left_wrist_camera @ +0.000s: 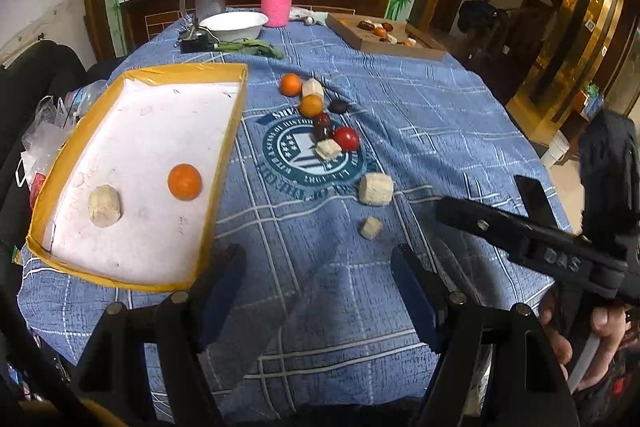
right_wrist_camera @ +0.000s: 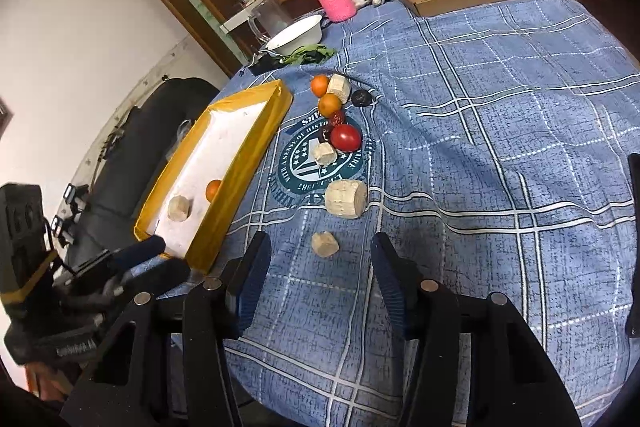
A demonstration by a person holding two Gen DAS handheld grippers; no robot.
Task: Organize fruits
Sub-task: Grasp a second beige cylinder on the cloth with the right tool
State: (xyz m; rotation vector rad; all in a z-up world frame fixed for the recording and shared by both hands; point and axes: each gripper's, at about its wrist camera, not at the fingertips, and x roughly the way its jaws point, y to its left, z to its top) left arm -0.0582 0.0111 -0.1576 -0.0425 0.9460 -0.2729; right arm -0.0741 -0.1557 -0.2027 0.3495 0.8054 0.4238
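Two grippers hover over the blue plaid tablecloth point(right_wrist_camera: 480, 115), jaws apart, holding nothing.
Left gripper point(left_wrist_camera: 318, 267) near the yellow tray point(left_wrist_camera: 224, 155); right gripper point(right_wrist_camera: 320, 259) just before a small beige block point(right_wrist_camera: 325, 243).

Blue plaid tablecloth point(left_wrist_camera: 420, 115) (yellow-rimmed tray point(left_wrist_camera: 224, 163)), red tomato point(left_wrist_camera: 346, 139).

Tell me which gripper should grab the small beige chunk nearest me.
Right. The right gripper is open with the chunk just ahead between its fingers; the left gripper sits nearer the tray.
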